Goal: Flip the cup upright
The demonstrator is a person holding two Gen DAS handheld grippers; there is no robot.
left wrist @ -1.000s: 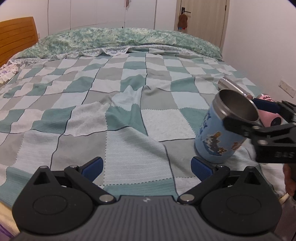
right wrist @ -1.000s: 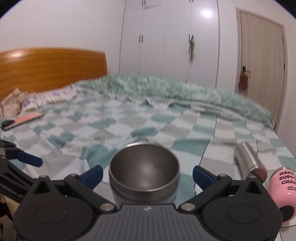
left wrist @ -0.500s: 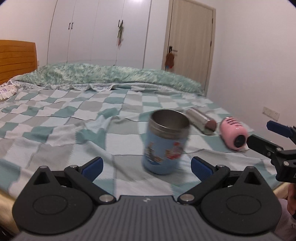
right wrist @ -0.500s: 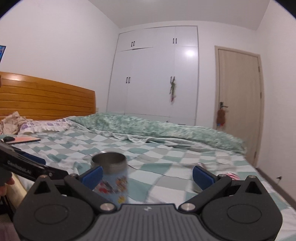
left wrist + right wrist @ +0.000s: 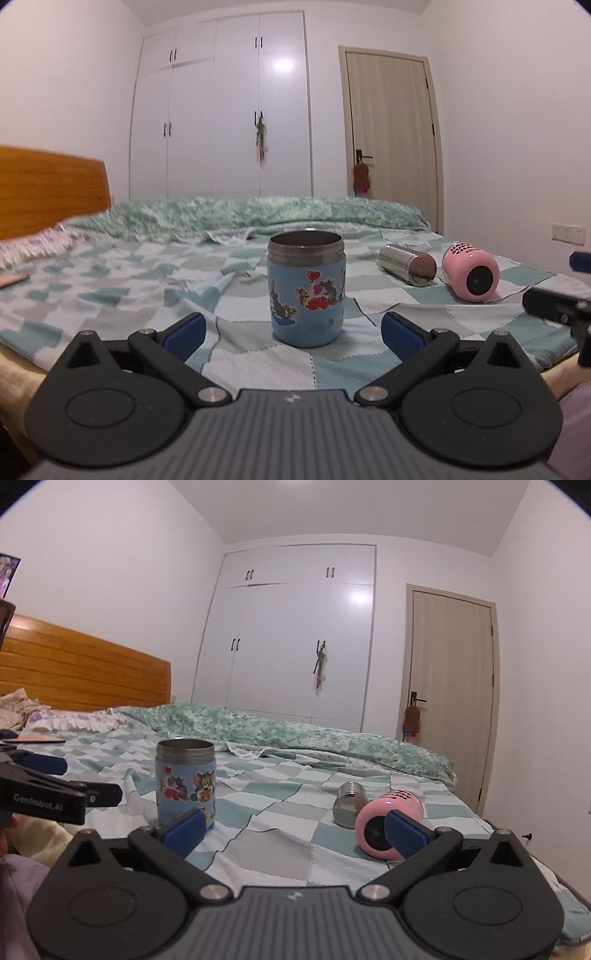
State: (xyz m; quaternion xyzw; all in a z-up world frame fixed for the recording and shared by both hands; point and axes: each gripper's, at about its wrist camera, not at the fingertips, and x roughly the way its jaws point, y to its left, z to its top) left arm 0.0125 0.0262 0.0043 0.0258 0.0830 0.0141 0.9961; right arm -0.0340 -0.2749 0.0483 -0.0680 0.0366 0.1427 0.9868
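Note:
The blue cartoon cup with a steel rim stands upright, mouth up, on the checked bedspread. It also shows in the right wrist view. My left gripper is open and empty, pulled back with the cup just beyond its fingertips. My right gripper is open and empty, low at the bed's near edge, the cup beyond its left fingertip. Each gripper shows at the edge of the other's view, the right one and the left one.
A steel cup and a pink cup lie on their sides to the right of the blue cup. They also show in the right wrist view, steel and pink. A wooden headboard stands left.
The right gripper let go of the blue cup, which now stands upright on the bed. Both grippers drew back and dropped low toward the bed's near edge.

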